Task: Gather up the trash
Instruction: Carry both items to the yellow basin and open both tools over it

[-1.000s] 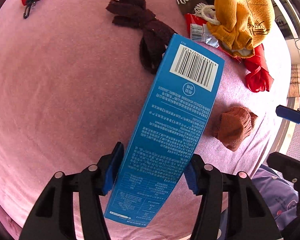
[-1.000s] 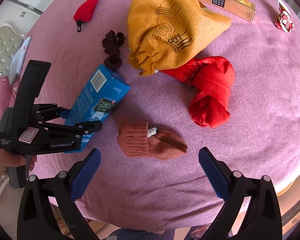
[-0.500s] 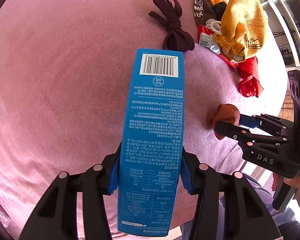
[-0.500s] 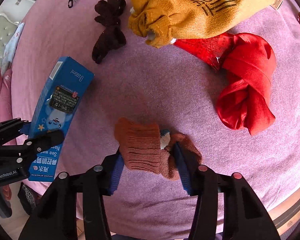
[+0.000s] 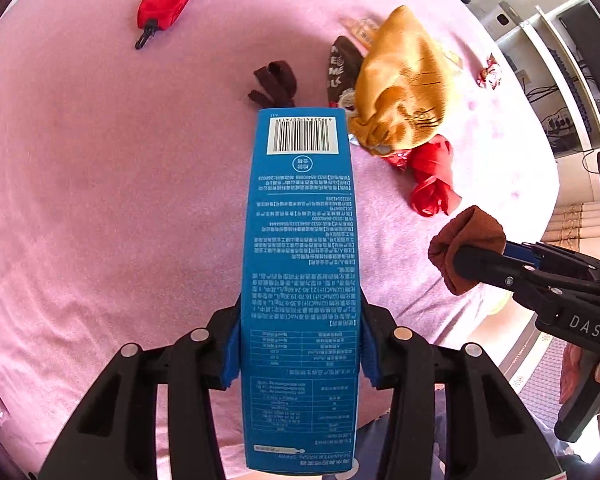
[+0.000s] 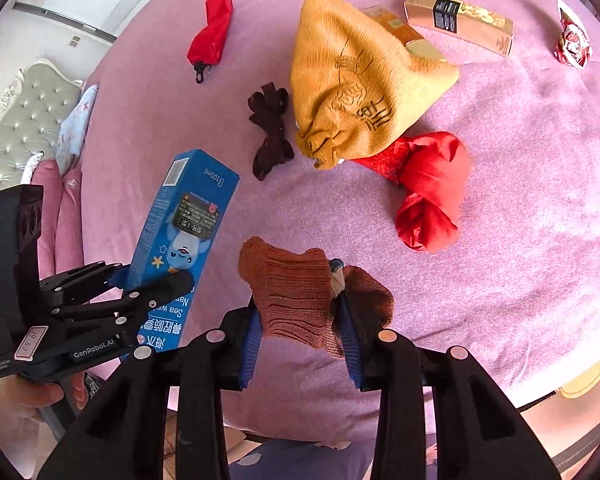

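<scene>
Now both grippers carry something clear of the pink tablecloth. The left gripper is pinched on the lower part of the blue box, its blue pads pressed against the two long sides, barcode end pointing away from the camera. A second ago the pads stood apart from the box, which lay askew between them; half a second ago they had closed on it, and since then the box has been raised, so that in the right wrist view it tilts up over the cloth's near-left edge.

The right gripper was spread wide over the brown sock a second ago, closed around it on the cloth half a second ago, and now clamps it with the sock bunched between the pads and hanging above the cloth. From the left wrist view the sock sits at the tip of the right gripper, off to the right of the box.

Taking the yellow drawstring bag as landmark: the dark brown fabric bow lies just left of it, the knotted red cloth touches its near-right corner, the red pouch sits well to its left, the gold carton lies beyond it to the right, and the red-and-white wrapper is farther right again. None of these has shifted across the frames.
</scene>
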`<state>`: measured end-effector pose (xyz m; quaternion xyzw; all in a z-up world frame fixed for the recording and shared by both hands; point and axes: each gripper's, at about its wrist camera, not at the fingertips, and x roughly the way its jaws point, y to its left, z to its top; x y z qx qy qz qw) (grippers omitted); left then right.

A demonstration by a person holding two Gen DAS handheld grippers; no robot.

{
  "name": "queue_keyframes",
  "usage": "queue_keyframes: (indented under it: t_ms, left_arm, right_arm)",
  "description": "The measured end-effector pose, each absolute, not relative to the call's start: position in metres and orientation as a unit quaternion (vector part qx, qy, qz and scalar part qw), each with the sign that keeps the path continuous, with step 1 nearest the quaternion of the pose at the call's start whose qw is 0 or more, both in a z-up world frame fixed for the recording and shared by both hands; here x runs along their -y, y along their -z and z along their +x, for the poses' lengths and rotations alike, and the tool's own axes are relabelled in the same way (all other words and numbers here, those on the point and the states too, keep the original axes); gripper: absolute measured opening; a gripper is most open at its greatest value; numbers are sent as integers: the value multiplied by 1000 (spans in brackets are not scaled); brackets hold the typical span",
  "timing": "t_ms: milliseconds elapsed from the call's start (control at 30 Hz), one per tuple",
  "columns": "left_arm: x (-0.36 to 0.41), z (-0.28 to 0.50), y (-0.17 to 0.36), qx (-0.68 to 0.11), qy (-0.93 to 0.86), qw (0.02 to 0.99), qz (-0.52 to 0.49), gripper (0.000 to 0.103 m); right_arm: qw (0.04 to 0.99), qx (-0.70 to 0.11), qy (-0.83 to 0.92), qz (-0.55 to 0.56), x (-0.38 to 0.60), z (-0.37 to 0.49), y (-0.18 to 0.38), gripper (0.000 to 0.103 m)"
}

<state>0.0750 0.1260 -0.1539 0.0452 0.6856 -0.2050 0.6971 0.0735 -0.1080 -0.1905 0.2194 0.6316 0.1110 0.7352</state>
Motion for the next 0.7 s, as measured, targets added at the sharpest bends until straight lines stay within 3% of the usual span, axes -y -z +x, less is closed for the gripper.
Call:
queue_keyframes:
  t_ms: [200,700]
  left_arm:
    - [-65,52,116,-662,241,708,55,46]
    - [194,-34,92,-636,359,672,124,46]
  right_arm:
    - [755,-601,-105,239,165,40,157,34]
    - [772,-540,32,334,399,-105,126,35]
